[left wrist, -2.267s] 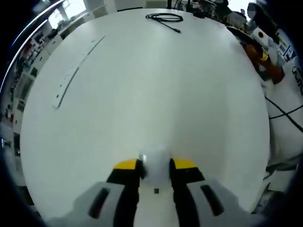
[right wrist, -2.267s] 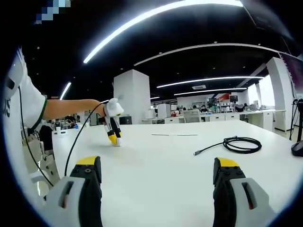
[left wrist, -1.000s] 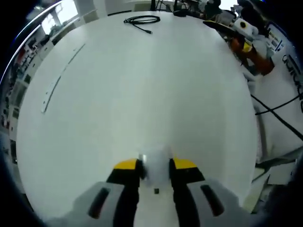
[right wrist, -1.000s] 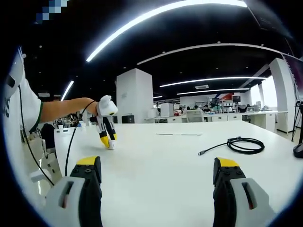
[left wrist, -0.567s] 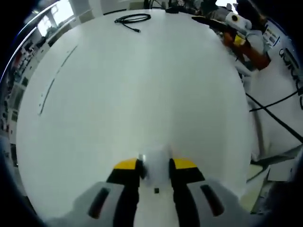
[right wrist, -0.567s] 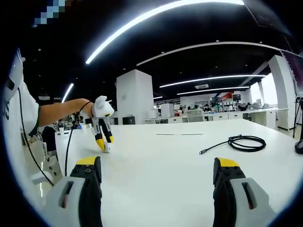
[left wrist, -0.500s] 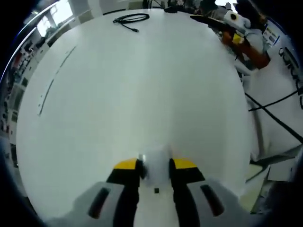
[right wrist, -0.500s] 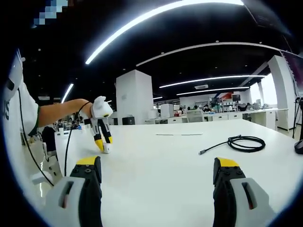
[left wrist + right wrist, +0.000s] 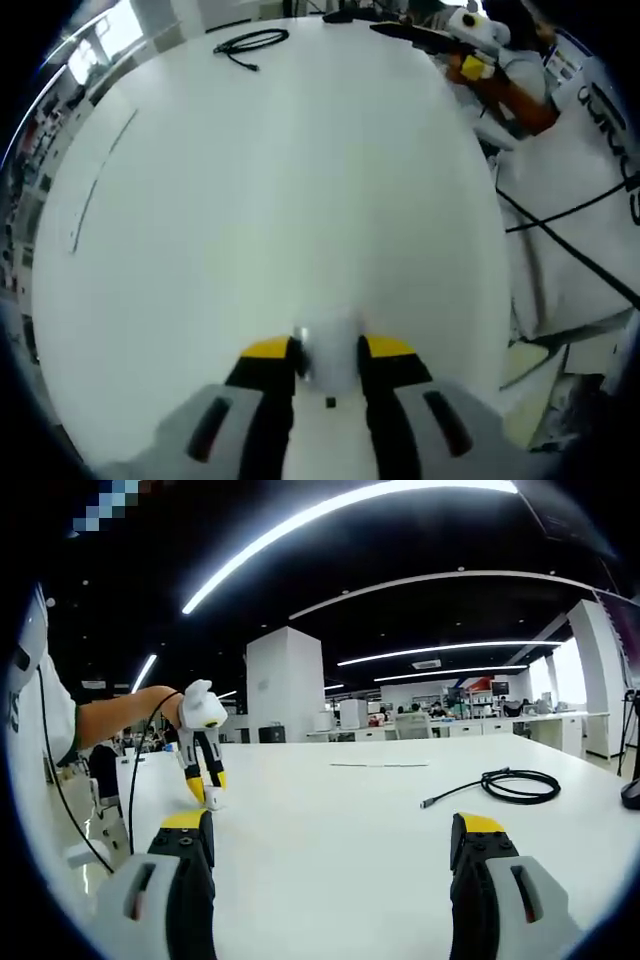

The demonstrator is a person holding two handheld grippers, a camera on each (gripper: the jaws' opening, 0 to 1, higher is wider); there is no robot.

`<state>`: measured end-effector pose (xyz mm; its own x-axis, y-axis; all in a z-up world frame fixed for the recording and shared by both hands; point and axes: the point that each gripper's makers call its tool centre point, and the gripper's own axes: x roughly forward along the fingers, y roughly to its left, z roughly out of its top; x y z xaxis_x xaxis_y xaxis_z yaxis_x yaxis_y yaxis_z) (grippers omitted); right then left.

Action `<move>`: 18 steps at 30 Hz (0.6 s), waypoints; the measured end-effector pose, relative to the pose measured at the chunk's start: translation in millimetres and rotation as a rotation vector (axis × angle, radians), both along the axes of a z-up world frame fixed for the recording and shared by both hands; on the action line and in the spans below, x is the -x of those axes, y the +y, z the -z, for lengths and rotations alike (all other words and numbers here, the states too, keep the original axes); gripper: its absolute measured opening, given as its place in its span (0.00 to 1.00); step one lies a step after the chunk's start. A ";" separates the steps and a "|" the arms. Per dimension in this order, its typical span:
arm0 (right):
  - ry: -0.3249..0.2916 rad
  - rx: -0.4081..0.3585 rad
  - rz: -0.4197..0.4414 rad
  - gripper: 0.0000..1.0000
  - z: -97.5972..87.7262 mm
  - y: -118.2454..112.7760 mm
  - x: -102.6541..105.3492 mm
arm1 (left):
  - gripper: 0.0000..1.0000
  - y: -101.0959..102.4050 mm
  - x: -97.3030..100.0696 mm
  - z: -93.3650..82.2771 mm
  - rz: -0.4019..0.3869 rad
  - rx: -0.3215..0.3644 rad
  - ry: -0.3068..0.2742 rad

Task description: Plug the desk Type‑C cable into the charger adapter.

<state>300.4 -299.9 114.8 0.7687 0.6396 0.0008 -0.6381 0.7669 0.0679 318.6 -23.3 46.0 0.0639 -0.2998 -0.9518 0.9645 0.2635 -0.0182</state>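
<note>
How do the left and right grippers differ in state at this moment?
The left gripper is shut on the white charger adapter; the right gripper is open and holds nothing. The left gripper points down at the white table; the right gripper looks level across it toward the black cable. Both have yellow-tipped jaws.

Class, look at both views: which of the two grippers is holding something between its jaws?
The left gripper: its jaws clamp a white charger adapter. The right gripper stands wide open, with nothing between its jaws.

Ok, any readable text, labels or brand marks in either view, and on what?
Nothing is legible.
Dark lettering on the person's white shirt, left gripper view: too warped to read.
Dark marks on the sleeve, right gripper view: cut off.
Charger adapter: no print visible.
</note>
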 end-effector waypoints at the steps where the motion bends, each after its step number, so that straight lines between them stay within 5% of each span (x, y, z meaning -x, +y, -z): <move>1: -0.002 0.000 0.000 1.00 -0.5 0.2 0.1 | 0.24 0.3 0.7 0.0 -0.001 -0.001 0.002; 18: -0.004 0.004 -0.004 1.00 -1.3 0.9 1.1 | 0.24 -6.3 24.0 0.6 0.044 -0.027 0.015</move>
